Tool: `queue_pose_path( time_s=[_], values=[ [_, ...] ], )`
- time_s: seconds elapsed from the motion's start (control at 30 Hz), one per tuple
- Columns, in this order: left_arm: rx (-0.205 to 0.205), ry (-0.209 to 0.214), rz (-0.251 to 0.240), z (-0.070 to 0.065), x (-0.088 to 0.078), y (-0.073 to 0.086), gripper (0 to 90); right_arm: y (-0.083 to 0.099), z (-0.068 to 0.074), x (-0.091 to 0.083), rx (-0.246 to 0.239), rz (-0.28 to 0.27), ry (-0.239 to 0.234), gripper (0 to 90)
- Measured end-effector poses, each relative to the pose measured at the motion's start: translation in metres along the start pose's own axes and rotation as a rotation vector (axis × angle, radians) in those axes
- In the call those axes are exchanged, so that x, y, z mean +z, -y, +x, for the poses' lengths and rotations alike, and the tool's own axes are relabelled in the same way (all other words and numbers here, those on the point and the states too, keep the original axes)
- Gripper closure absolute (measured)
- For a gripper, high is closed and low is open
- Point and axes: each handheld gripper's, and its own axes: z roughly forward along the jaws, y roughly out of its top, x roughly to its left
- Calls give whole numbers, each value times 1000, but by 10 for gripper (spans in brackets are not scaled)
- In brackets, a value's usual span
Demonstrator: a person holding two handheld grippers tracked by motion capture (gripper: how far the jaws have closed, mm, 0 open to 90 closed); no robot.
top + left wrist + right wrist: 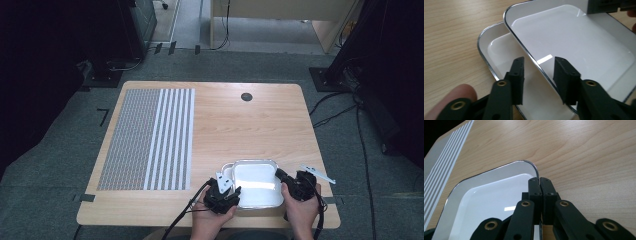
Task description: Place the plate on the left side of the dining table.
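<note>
We hold the upper tray (pixel 579 47) over the lower tray (pixel 499 53): right gripper (pixel 539 181) jaws pinch its rim, left gripper (pixel 537 67) jaws straddle its near rim, seemingly not yet touching.

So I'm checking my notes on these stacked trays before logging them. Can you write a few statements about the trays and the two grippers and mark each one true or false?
1. Two white trays are in play, the upper tray lying askew over the lower tray. True.
2. The right gripper has its jaws spread wide above the table. False: its jaws are closed on the upper tray's rim.
3. The left gripper has a gap between its jaws, with the upper tray's rim running between them. True.
4. The trays sit on the striped mat. False: they sit on bare wood of the table, to the right of the mat.
</note>
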Motion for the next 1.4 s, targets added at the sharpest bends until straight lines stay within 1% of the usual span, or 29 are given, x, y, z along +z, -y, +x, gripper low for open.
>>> queue_pose_path(
  time_s=[0.03, 0.1, 0.13, 0.2, 0.3, 0.33, 0.37, 0.4, 0.53, 0.6, 0.8, 0.93, 1.0, 1.07, 1.13, 1.2, 1.23, 1.27, 1.4],
  values=[
    [-5, 8, 0, 0, 0, 0, 677, 0, 0, 0, 10, -2, 1, 898],
    [-7, 6, 0, 1, 1, -1, 684, 1, 0, -1, 10, -6, 5, 899],
    [-13, 5, 0, 2, 1, -2, 696, 0, 0, -2, 17, -9, 4, 898],
    [-37, 0, -2, 4, 0, -6, 727, 0, 1, -3, 24, -18, 1, 898],
    [-50, -17, -15, 4, -2, -11, 765, 0, 5, -8, 29, -32, 9, 900],
    [-50, -18, -14, 5, -3, -12, 771, 0, 7, -10, 26, -36, 12, 900],
    [-60, -17, -19, 6, -4, -13, 778, 0, 8, -11, 26, -37, 14, 900],
    [-69, -8, -18, 7, -5, -14, 784, -1, 9, -13, 26, -35, 13, 900],
    [-77, 4, -13, 10, -11, -15, 784, -2, 15, -15, 13, -34, 16, 900],
    [-75, 2, -10, 13, -14, -15, 781, -3, 19, -15, 7, -31, 16, 900],
    [-93, 11, -11, 27, -24, -18, 780, -4, 31, -8, 17, -9, 3, 900],
    [-98, 20, -23, 37, -31, -19, 780, -5, 42, -3, 15, -7, -9, 900],
    [-95, 20, -23, 40, -33, -19, 780, -5, 43, -3, 18, -6, -10, 900],
    [-97, 18, -26, 43, -36, -20, 780, -6, 50, 0, 18, -3, -14, 900],
    [-107, 17, -33, 47, -39, -19, 780, -6, 52, 1, 19, -2, -16, 900],
    [-110, 14, -38, 50, -42, -19, 780, -6, 60, 4, 11, 1, -20, 900],
    [-116, 12, -43, 52, -44, -18, 780, -6, 60, 4, 11, 1, -20, 900],
    [-121, 11, -46, 54, -45, -18, 780, -7, 65, 6, 4, 2, -23, 900],
    [-133, 9, -59, 63, -51, -16, 780, -9, 73, 9, -9, 4, -24, 900]
  ],
)
